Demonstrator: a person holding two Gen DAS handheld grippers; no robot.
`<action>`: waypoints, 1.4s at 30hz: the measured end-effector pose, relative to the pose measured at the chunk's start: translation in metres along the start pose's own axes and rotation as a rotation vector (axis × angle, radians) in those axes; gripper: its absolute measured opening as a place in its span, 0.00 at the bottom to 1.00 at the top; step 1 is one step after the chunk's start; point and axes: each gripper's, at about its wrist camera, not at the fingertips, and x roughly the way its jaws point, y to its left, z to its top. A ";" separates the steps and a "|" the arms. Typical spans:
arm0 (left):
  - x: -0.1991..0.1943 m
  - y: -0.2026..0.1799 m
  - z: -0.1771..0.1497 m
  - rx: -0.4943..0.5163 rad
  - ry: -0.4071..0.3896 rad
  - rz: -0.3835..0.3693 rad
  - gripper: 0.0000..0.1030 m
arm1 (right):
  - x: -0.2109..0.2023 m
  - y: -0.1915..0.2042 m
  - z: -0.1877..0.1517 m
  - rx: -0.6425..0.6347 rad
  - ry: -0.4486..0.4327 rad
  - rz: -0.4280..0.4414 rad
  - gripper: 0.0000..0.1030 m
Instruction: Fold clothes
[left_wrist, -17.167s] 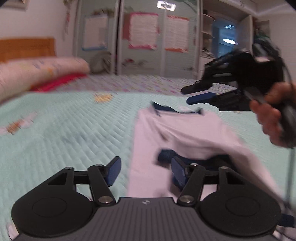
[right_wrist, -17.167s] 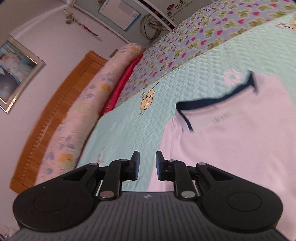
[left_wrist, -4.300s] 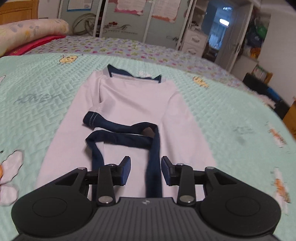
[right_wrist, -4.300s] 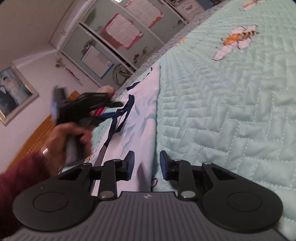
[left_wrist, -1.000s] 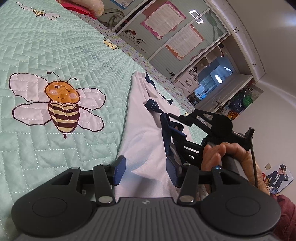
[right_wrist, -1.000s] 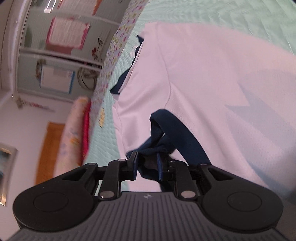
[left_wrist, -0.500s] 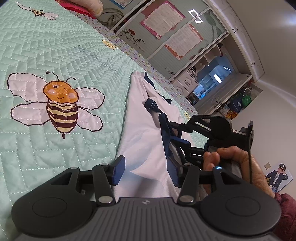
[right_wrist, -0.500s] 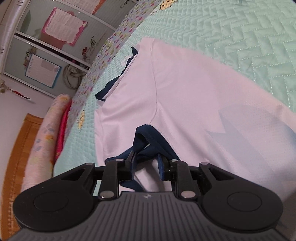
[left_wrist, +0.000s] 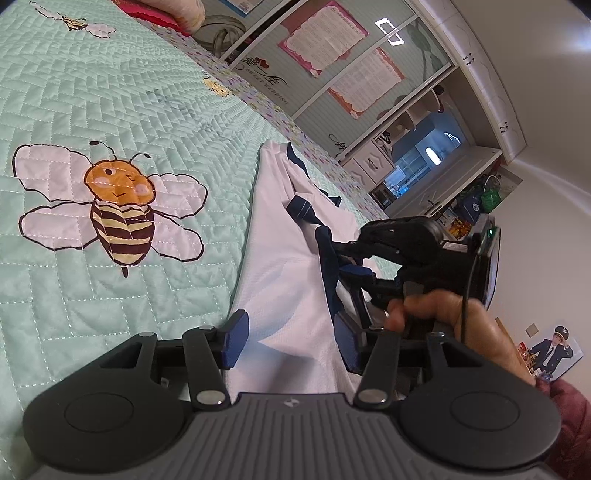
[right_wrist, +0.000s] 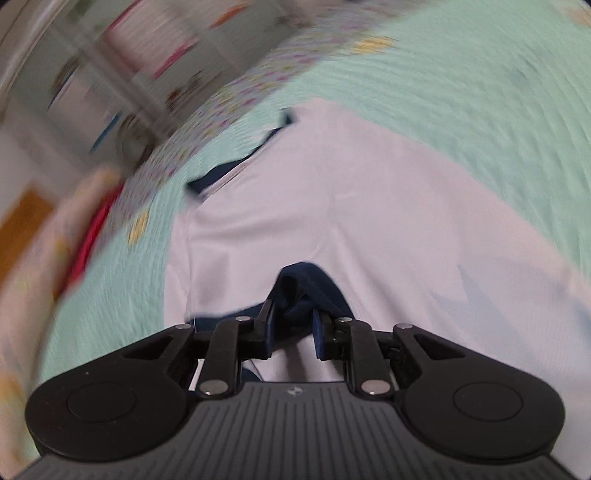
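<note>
Shirt (left_wrist: 280, 266) lies flat on the quilt (left_wrist: 110, 122), sides folded in, collar toward 12 o'clock; right gripper (right_wrist: 291, 326), jaws slightly apart, straddles the navy trim (right_wrist: 310, 280) — close fully before lifting; left gripper (left_wrist: 291, 338) hangs wide open at the hem — keep it low
</note>
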 end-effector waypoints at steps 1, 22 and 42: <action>0.000 0.000 0.000 0.001 0.000 0.000 0.53 | 0.000 0.006 -0.002 -0.085 0.000 -0.011 0.20; 0.003 -0.003 0.002 0.030 0.006 0.017 0.54 | -0.014 0.035 -0.018 -0.730 0.024 -0.172 0.05; 0.005 -0.012 -0.003 0.088 0.007 0.047 0.55 | -0.036 0.009 -0.009 -0.164 0.108 0.239 0.30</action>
